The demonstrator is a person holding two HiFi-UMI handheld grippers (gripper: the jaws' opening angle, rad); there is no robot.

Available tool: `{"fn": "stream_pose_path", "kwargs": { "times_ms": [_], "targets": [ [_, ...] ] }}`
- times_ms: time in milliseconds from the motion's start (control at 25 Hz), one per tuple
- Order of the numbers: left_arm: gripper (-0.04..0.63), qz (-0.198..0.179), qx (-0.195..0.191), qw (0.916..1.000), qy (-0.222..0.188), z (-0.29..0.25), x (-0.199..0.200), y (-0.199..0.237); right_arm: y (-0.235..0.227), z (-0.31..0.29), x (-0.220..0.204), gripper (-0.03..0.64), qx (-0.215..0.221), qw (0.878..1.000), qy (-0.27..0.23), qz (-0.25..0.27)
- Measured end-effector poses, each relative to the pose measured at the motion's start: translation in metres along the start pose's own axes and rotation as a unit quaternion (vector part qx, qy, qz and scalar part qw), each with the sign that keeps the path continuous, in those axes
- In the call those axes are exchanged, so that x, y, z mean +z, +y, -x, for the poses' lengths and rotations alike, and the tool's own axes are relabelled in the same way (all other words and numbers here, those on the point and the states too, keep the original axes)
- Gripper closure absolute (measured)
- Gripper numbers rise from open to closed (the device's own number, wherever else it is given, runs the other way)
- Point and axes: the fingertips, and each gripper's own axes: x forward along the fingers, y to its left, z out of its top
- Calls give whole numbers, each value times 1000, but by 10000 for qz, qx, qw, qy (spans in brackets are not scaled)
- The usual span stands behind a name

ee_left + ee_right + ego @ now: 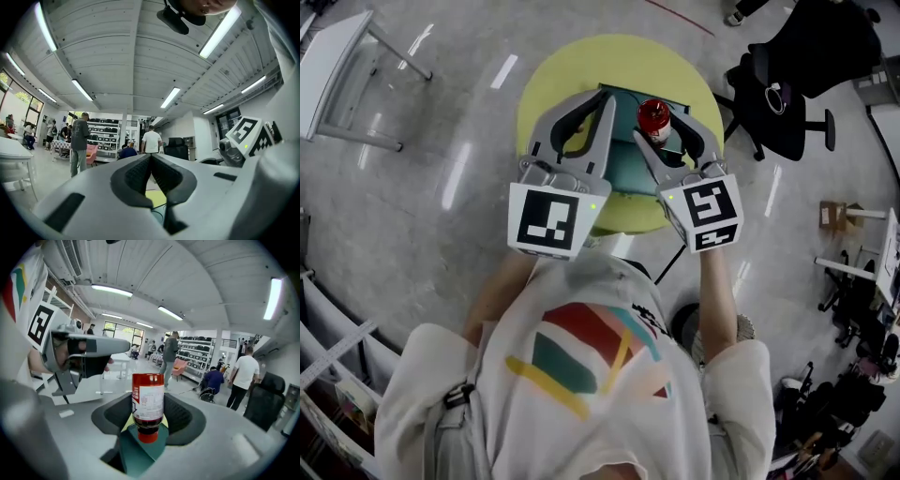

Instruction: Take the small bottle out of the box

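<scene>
A small bottle (654, 116) with dark red contents and a red cap is held above the teal box (628, 167), which stands on the round yellow table (553, 84). My right gripper (662, 133) is shut on the bottle, its pads pressing on both sides. In the right gripper view the bottle (148, 399) stands between the jaws with the teal box (136, 453) behind it. My left gripper (598, 105) hovers just left of the bottle over the box. Its jaws meet at the tips, and in the left gripper view this gripper (151, 158) holds nothing.
A black office chair (787, 84) stands right of the table and a white table (337, 75) at far left. Several people (151, 140) and storage shelves (103, 133) are in the room beyond. Boxes and gear (844, 281) line the right side.
</scene>
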Motion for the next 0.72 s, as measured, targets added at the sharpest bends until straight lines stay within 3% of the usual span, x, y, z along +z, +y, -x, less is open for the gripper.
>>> {"fn": "stream_pose_path", "kwargs": {
  "times_ms": [80, 200, 400, 720],
  "targets": [
    [580, -96, -34, 9999, -78, 1, 4, -3, -5, 12, 16, 411, -342, 9990, -295, -40],
    [580, 47, -54, 9999, -95, 0, 7, -8, -14, 34, 34, 411, -757, 9947, -679, -149],
    [580, 154, -64, 9998, -139, -6, 17, -7, -22, 66, 63, 410, -1226, 9808, -1430, -513],
    [580, 16, -198, 9992, -346, -11, 33, -17, -27, 104, 72, 408, -1919, 9565, -2013, -877]
  ]
}}
